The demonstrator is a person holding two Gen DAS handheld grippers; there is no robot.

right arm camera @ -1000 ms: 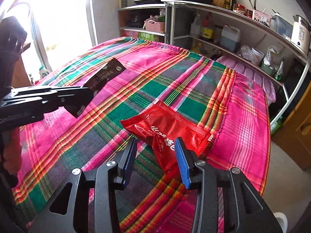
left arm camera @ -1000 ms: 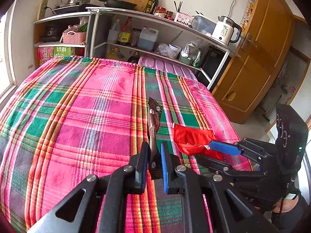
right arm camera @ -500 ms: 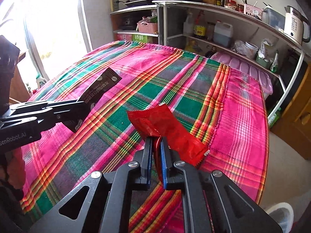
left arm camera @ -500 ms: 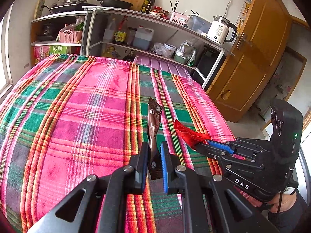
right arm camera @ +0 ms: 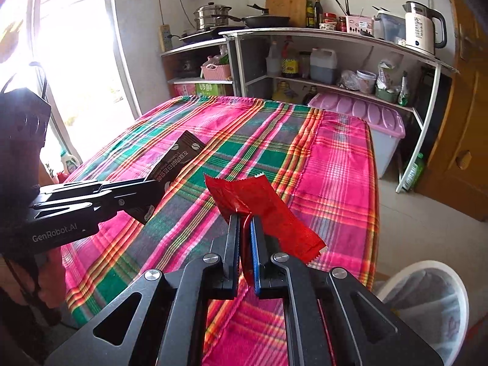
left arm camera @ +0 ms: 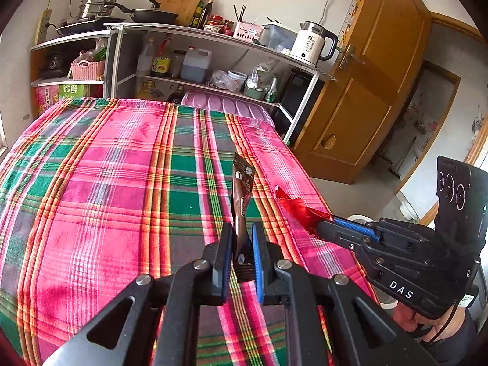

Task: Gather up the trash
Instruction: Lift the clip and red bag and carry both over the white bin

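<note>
My left gripper (left arm camera: 243,238) is shut on a dark brown snack wrapper (left arm camera: 242,195) and holds it upright above the plaid tablecloth (left arm camera: 116,183). The brown wrapper also shows in the right wrist view (right arm camera: 175,160), held by the left gripper (right arm camera: 149,190). My right gripper (right arm camera: 244,228) is shut on a red wrapper (right arm camera: 259,201), lifted off the cloth. The red wrapper (left arm camera: 297,209) and the right gripper (left arm camera: 328,227) show at the right of the left wrist view.
A white bin with a clear liner (right arm camera: 427,302) stands on the floor by the table's right corner. Kitchen shelves (left arm camera: 198,61) with bottles and a kettle (left arm camera: 311,42) lie behind the table. A wooden door (left arm camera: 366,91) is at right, a window (right arm camera: 70,61) at left.
My right gripper has shut on the red wrapper and lifted it off the cloth. Both grippers have risen and pulled back a little, each with its wrapper.
</note>
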